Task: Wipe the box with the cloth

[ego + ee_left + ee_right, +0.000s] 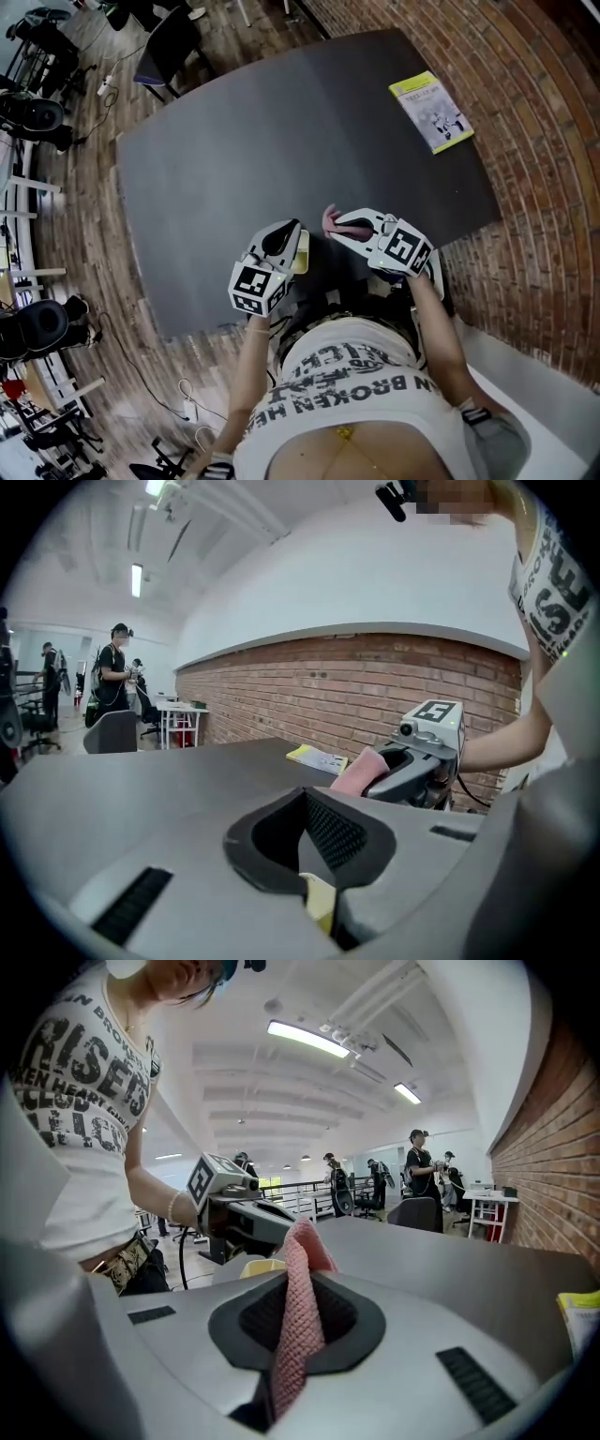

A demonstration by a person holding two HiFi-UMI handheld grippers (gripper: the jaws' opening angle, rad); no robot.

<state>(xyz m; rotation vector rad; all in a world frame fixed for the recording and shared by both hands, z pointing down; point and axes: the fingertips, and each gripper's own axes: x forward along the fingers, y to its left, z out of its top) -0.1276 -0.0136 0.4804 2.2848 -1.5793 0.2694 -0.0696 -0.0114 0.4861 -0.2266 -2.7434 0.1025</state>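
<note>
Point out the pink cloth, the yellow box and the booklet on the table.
pink cloth (296, 1326): right gripper view, middle of its fold.
yellow box (320, 899): left gripper view, its visible edge.
booklet (431, 112): head view, cover centre.

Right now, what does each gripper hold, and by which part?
The right gripper pinches the pink cloth along a folded strip, its end poking past the tips. The left gripper is shut on a pale yellow thing by one edge.

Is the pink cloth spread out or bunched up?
Bunched: the pink cloth hangs pinched between the fingers of the right gripper.
</note>
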